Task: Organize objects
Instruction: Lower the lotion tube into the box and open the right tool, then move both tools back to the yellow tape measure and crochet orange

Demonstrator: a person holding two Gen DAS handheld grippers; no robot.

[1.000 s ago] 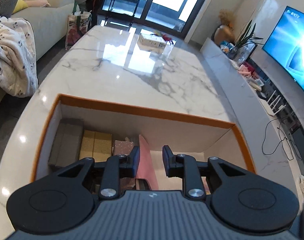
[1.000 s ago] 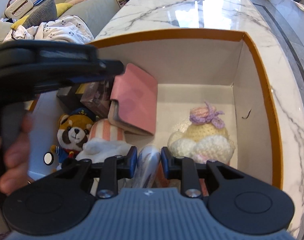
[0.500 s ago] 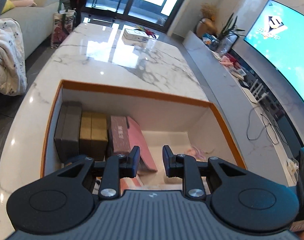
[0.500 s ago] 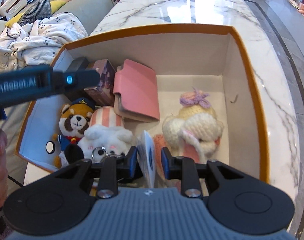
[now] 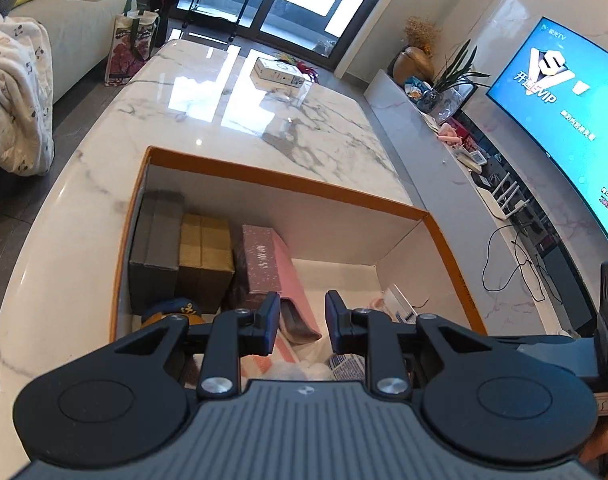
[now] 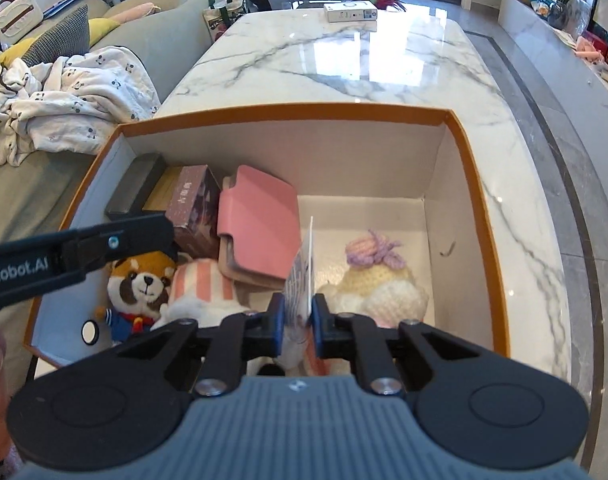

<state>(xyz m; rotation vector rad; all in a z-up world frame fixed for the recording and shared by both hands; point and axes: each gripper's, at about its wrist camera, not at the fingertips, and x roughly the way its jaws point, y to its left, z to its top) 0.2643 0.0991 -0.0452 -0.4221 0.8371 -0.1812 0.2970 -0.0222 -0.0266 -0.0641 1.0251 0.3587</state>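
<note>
Plush toys [image 6: 144, 284] and pink case [image 6: 256, 232] crowd the orange-rimmed box [image 6: 475, 208].

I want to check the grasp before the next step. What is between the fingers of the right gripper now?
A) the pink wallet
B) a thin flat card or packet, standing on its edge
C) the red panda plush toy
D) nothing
B: in the right wrist view the right gripper pinches a thin flat card on edge, over the orange-rimmed box.

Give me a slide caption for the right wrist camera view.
Right gripper pinches a thin card upright above an orange-rimmed box of plush toys.
</note>
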